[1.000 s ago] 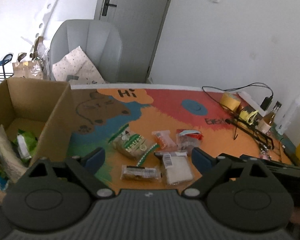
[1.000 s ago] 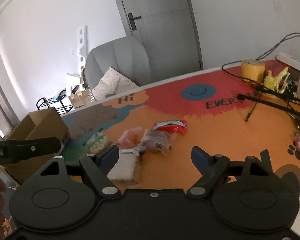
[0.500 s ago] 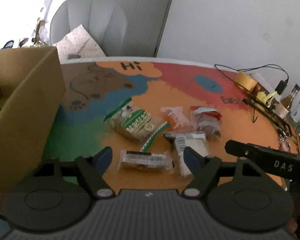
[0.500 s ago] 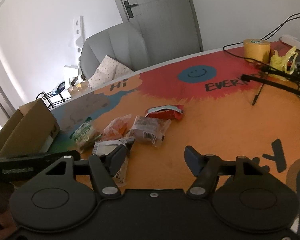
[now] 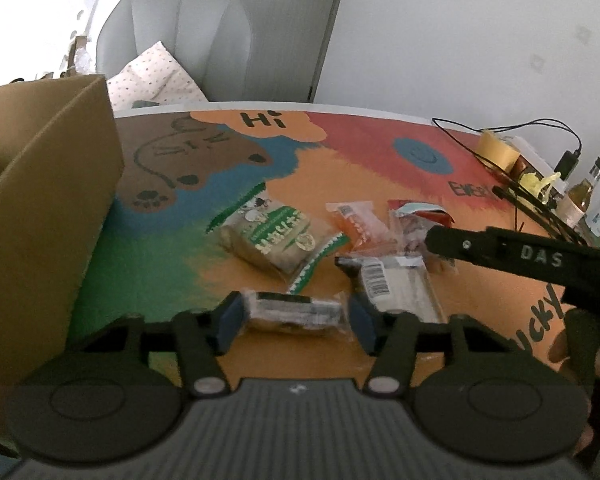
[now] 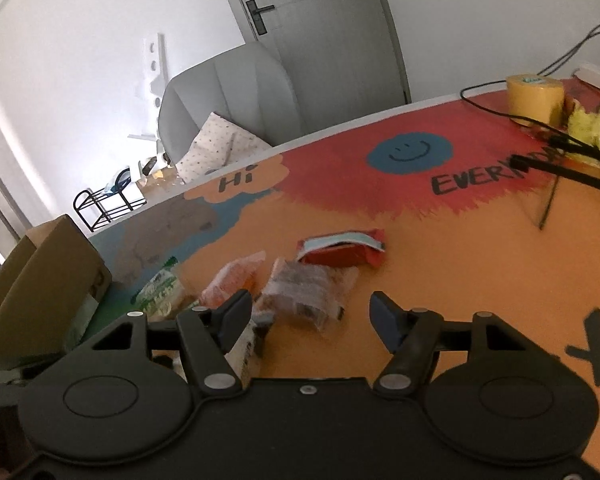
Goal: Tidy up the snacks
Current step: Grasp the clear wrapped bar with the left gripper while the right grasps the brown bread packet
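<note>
A dark snack bar (image 5: 296, 312) lies on the colourful table mat (image 5: 260, 184) between the fingers of my left gripper (image 5: 296, 320). Its jaws are closing, and the pads stand just at the wrapper's two ends. Behind the bar lie a green-and-white packet (image 5: 276, 240), an orange packet (image 5: 356, 224), a red packet (image 5: 420, 212) and a white barcoded packet (image 5: 396, 284). My right gripper (image 6: 310, 312) is open and hovers over a clear packet of brown snacks (image 6: 308, 292), touching nothing. Left of the snacks stands the cardboard box (image 5: 48, 208), its inside hidden.
The right gripper's black body (image 5: 540, 258) reaches in over the snacks from the right. A yellow tape roll (image 6: 534, 96), cables, a black stand (image 6: 580, 176) and a bottle (image 5: 580, 196) crowd the table's far right. A grey chair (image 5: 176, 40) stands behind the table.
My left gripper has come down from beside the box onto the dark bar, and its jaws have narrowed around it. My right gripper has moved in closer over the packets.
</note>
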Available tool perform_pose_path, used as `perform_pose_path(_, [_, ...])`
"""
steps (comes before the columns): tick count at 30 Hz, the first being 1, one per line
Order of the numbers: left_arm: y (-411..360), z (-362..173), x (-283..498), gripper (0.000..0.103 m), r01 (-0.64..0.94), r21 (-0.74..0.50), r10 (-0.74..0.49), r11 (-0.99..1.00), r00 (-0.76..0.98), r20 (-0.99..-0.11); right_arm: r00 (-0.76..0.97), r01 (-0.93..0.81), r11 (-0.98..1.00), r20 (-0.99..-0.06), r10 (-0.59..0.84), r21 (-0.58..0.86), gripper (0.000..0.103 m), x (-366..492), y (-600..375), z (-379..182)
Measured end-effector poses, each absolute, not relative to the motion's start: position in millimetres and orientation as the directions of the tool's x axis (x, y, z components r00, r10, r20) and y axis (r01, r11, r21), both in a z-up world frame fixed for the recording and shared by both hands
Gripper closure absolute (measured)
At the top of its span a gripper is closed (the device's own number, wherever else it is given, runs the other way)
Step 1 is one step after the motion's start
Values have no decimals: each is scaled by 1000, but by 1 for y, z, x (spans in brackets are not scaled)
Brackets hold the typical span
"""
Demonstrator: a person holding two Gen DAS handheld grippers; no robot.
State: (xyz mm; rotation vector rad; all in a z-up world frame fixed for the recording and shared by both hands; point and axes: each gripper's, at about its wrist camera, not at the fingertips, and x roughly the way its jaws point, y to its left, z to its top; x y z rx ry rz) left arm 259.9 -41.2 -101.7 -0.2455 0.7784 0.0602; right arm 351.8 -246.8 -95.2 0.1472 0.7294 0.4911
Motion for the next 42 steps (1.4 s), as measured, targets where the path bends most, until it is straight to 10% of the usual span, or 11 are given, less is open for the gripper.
perform_pose_path(24, [-48, -108, 264, 31, -164, -134, 24, 977, 714, -700, 654, -348, 917, -651, 386, 194, 60, 346, -257, -103])
perform_pose_path(37, [-53, -111, 260, 46, -157, -51, 79, 986, 720, -690, 677, -323, 937, -659, 328, 135, 43, 336, -247, -105])
perform_pose_path(42, [-46, -107, 258, 50, -173, -89, 65, 981, 720, -691, 700, -328, 942, -653, 289, 64, 62, 330, -242, -106])
